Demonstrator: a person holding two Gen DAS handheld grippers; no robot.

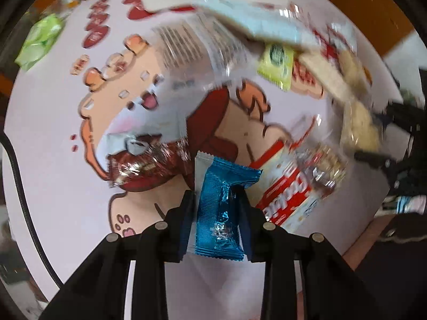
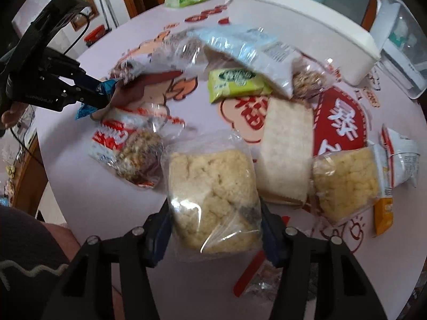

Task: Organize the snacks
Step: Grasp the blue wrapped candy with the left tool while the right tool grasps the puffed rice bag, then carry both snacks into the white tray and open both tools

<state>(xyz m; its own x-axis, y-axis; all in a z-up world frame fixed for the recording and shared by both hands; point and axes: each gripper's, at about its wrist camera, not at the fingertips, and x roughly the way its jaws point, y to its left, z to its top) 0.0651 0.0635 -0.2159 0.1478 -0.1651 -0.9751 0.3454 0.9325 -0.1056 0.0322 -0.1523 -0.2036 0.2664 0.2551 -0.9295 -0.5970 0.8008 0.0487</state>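
blue packet [image 1: 217, 213] half hidden by left fingers [image 1: 186, 224] (background blurred).

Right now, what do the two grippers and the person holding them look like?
Both grippers, left gripper and right gripper, are matte black with angular linkage arms, silver round pivot pins and dark blue finger pads. The left unit carries faint pale lettering and a thin black cable. A dark sleeve bears a pale wavy line.

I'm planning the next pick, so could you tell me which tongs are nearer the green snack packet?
Probably the right tongs, holding a puffed-rice bag, facing the green snack packet. The left tongs hold a blue packet off to its side.
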